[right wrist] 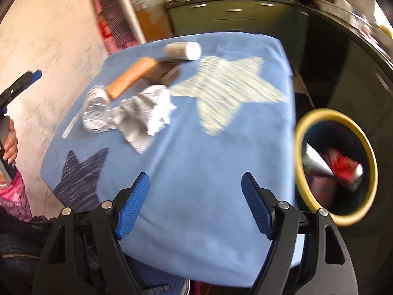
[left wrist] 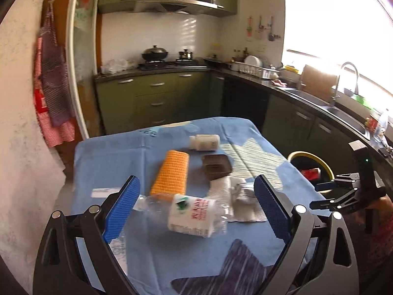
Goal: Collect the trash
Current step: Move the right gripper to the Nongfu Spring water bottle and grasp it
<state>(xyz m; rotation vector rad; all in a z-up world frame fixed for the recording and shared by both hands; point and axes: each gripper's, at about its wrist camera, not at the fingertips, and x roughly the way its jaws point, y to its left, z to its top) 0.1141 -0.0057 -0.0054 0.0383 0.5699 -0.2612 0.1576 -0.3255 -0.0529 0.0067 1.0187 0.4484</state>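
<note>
A blue star-patterned cloth (left wrist: 118, 162) covers the desk in a green kitchen. Both hand-held grippers, left (left wrist: 196, 206) and right (right wrist: 195, 204), gape empty. Only the right view shows inside the bin (right wrist: 301, 132).

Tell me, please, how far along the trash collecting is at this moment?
Partly done: the yellow-rimmed bin already holds a red wrapper. In hand: nothing; the left gripper is open around the crushed plastic bottle, and the right gripper is open and empty. Left on the blue tablecloth: the bottle, crumpled tissue, white pill bottle, brown tray and orange sponge.
</note>
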